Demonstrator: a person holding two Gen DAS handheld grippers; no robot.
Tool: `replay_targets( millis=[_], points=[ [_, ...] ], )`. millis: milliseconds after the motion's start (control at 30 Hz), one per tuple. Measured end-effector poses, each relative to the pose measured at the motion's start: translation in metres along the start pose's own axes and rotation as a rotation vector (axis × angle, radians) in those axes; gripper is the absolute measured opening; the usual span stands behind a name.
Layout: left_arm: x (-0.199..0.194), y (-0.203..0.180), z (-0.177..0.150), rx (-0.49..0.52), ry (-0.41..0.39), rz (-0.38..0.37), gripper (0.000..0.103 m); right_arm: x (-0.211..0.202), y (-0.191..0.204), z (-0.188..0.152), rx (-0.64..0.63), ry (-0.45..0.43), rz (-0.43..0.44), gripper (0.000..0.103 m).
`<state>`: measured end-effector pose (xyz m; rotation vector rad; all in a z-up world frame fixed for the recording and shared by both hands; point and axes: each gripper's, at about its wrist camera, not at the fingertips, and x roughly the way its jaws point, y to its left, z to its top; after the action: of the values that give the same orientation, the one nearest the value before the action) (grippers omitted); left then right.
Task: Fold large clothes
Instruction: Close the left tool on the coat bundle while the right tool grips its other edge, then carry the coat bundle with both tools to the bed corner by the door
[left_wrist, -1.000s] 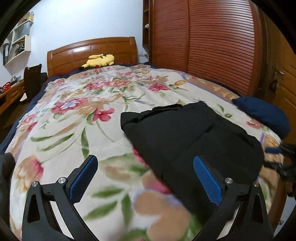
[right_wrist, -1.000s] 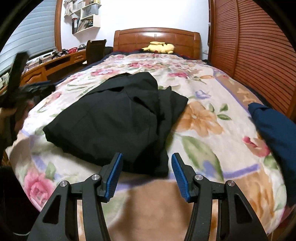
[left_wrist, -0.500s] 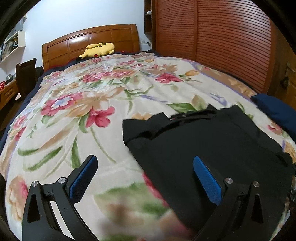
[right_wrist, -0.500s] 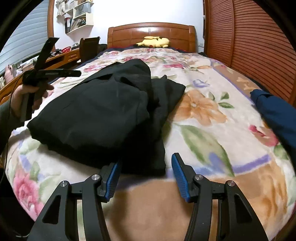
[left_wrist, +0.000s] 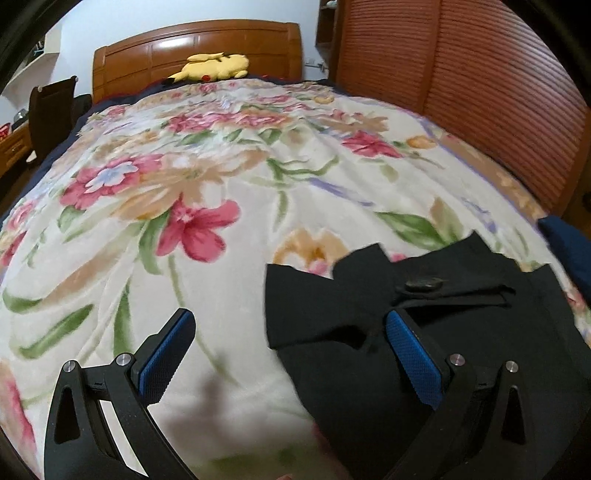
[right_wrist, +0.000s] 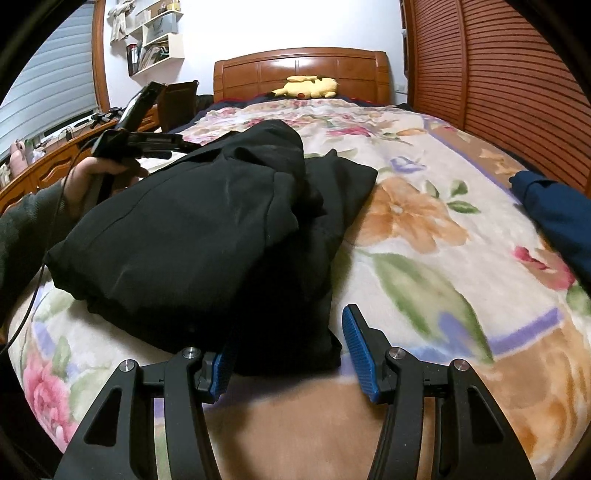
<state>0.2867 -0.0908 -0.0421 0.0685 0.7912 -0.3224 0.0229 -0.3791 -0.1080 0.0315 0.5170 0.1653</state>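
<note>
Bed (right_wrist: 424, 229): floral blanket, wooden headboard at far end.
Black garment (right_wrist: 207, 236): partly folded, bunched, on the bed's near left part.
Navy garment (right_wrist: 554, 214): right edge of bed, well apart from the black one.
Yellow plush toy (right_wrist: 306, 86): far, against headboard.
Left tool (left_wrist: 291, 354): released, wide; right finger over the black garment's edge, left finger over blanket.
Right tool (right_wrist: 288, 350): released, straddling the garment's near corner, pads not pressing.
</note>
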Motion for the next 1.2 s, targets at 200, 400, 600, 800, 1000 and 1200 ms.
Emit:
replay_targets(
  millis=[200,400,600,800,1000,1200],
  points=[
    [0.017,0.0,-0.005,0.006,0.038,0.004,0.103,0.001,0.0,-0.001,0.002,-0.004,0.006,0.056],
    [0.027,0.002,-0.004,-0.01,0.082,-0.054,0.095,0.004,-0.004,0.002,0.038,0.012,0.044,0.054],
    [0.023,-0.008,-0.003,-0.027,0.123,-0.144,0.051,0.005,-0.003,0.003,0.067,0.025,0.107,0.028],
    [-0.002,-0.025,0.002,0.002,0.107,-0.106,0.018,-0.007,-0.005,0.005,0.082,-0.04,0.133,0.012],
    [-0.052,-0.042,0.011,0.031,0.024,-0.013,0.015,-0.027,-0.016,0.017,0.098,-0.115,0.172,0.009],
    [-0.097,-0.075,0.018,0.078,-0.048,0.031,0.014,-0.051,-0.035,0.025,0.089,-0.17,0.128,0.009]
  ],
)
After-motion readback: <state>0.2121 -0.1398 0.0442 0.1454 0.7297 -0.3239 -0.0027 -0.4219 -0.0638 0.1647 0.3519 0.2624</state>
